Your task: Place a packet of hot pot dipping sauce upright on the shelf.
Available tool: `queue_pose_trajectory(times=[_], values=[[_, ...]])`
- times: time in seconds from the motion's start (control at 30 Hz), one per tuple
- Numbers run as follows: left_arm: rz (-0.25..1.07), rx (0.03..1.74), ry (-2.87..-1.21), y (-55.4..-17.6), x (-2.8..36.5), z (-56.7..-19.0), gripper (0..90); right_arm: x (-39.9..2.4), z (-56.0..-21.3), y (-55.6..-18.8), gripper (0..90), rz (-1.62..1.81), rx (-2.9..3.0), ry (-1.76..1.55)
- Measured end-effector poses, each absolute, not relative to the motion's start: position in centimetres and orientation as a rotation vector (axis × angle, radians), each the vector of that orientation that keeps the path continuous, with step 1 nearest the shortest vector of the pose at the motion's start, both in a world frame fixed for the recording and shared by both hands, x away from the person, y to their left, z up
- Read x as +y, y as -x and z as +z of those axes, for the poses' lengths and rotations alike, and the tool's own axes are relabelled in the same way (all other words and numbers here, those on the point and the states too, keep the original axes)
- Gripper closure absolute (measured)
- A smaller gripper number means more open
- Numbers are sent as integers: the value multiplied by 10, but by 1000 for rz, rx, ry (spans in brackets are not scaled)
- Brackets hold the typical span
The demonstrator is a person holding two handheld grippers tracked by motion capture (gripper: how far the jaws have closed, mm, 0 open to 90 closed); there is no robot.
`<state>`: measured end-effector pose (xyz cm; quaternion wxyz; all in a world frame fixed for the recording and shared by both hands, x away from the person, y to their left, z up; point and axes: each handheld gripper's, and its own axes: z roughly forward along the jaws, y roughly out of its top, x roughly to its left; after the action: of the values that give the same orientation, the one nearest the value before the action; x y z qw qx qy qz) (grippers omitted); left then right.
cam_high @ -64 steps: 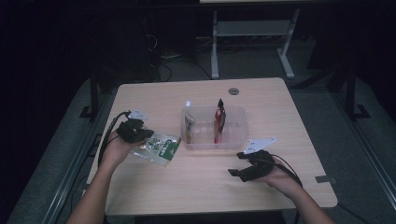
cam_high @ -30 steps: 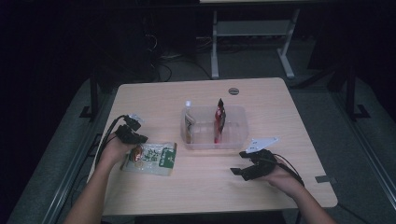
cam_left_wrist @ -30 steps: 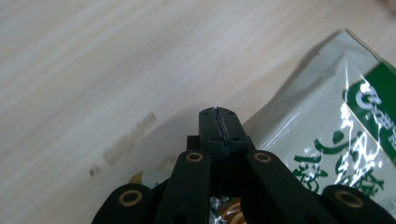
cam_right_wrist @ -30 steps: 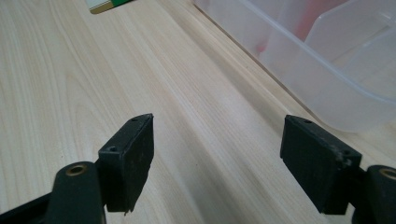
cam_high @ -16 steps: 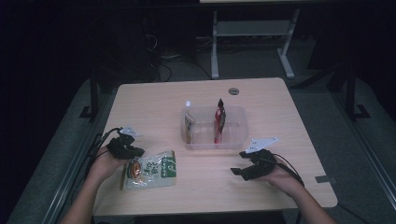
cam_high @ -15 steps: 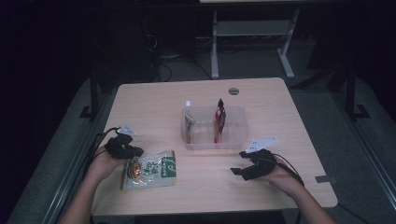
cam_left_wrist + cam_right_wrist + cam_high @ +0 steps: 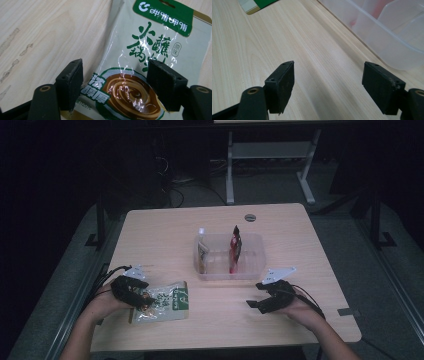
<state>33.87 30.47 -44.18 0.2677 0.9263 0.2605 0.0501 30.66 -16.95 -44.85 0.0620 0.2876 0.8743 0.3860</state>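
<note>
While the room around stays dark, the light wood table (image 7: 165, 227) is lit | grey floor, white desk frame (image 7: 267, 157) behind | clear bin (image 7: 252, 265) mid-table, two packets upright inside | green-white sauce packet (image 7: 162, 301) flat at near-left edge | left gripper (image 7: 115, 82) wide, jaws astride packet | right gripper (image 7: 328, 82) wide, over bare wood beside bin.

The sauce packet (image 7: 150, 62) has a green top with white Chinese words. Big green Chinese letters sit below. Near the bottom it says 120g.
</note>
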Motion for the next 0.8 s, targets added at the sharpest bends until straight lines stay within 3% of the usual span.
queue_pose_trajectory(times=[0.27,0.43,0.8], values=[[125,700,-2501,-339,304,-446,279,-170,-448,-307,255,1165,2640,-869],[90,692,-2499,-340,304,-448,320,-170,-448,-307,255,1164,2641,-864],[59,679,-2505,-337,301,-446,513,-169,-448,-307,256,1162,2639,-865]])
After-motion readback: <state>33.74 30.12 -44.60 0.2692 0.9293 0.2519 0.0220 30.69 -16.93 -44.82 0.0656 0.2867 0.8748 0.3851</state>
